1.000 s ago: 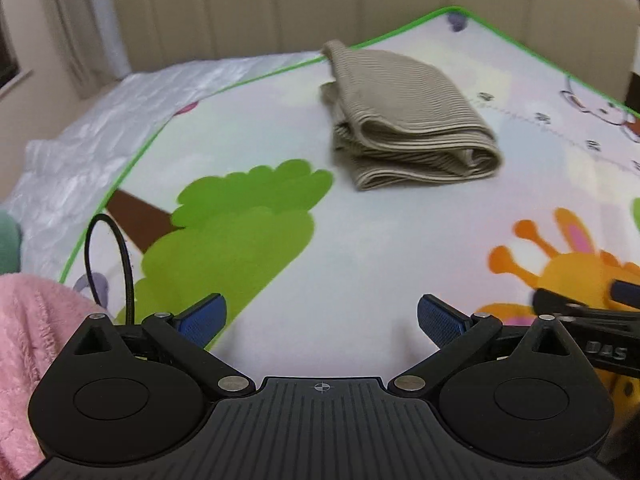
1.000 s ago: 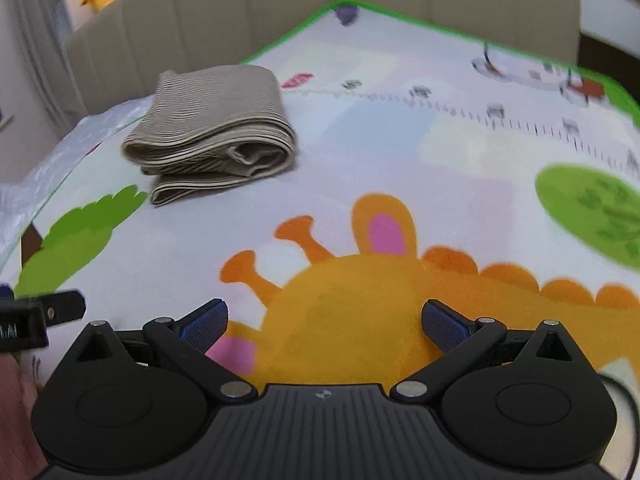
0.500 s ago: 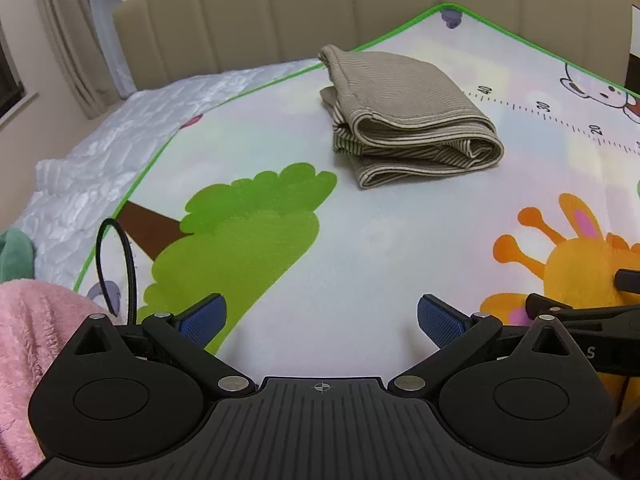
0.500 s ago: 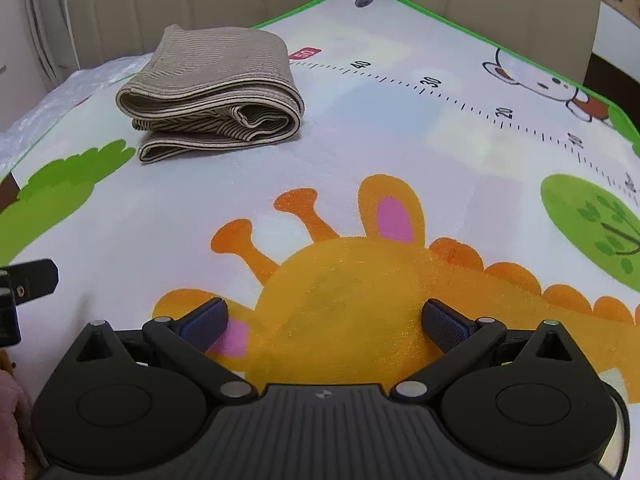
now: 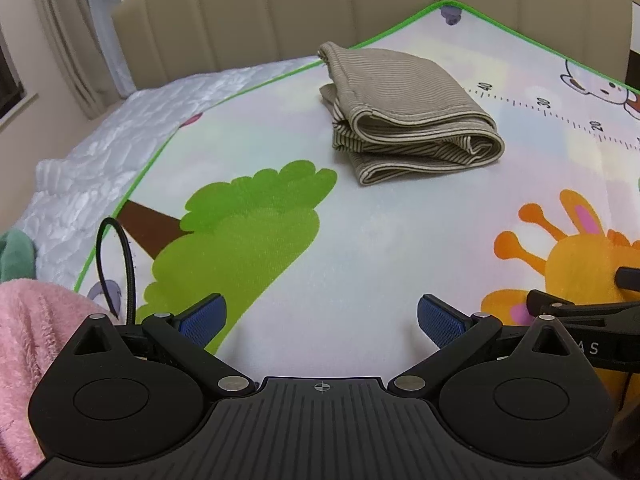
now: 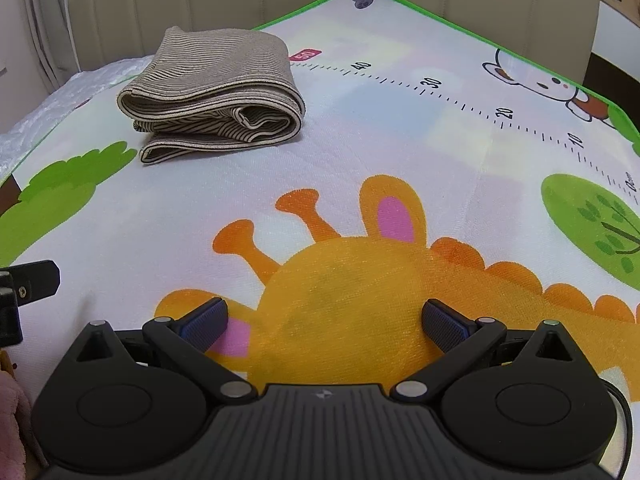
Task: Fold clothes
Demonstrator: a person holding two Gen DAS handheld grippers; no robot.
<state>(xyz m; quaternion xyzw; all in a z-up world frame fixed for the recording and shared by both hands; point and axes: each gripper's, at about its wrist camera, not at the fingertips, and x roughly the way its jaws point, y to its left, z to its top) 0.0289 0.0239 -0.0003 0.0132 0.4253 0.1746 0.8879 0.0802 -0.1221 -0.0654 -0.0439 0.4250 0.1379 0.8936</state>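
A beige striped garment (image 5: 408, 110) lies folded in a thick bundle on the cartoon play mat (image 5: 360, 240), toward its far corner. The same bundle (image 6: 216, 96) shows at the upper left of the right wrist view. My left gripper (image 5: 322, 318) is open over the mat near the green tree print, well short of the bundle, with nothing between its blue pads. My right gripper (image 6: 324, 320) is also open and empty, low over the orange giraffe print. A fluffy pink cloth (image 5: 28, 352) lies at the left gripper's left side.
A beige padded headboard (image 5: 320, 8) stands behind the mat. A white quilted cover (image 5: 100, 160) spreads left of the mat's green edge, with a green cloth (image 5: 16, 256) at the far left. The other gripper's black body (image 5: 592, 320) pokes in from the right.
Both grippers have drawn back and risen slightly, so the folded bundle sits a little farther off and lower in view. Both stay open; the bundle has not moved.
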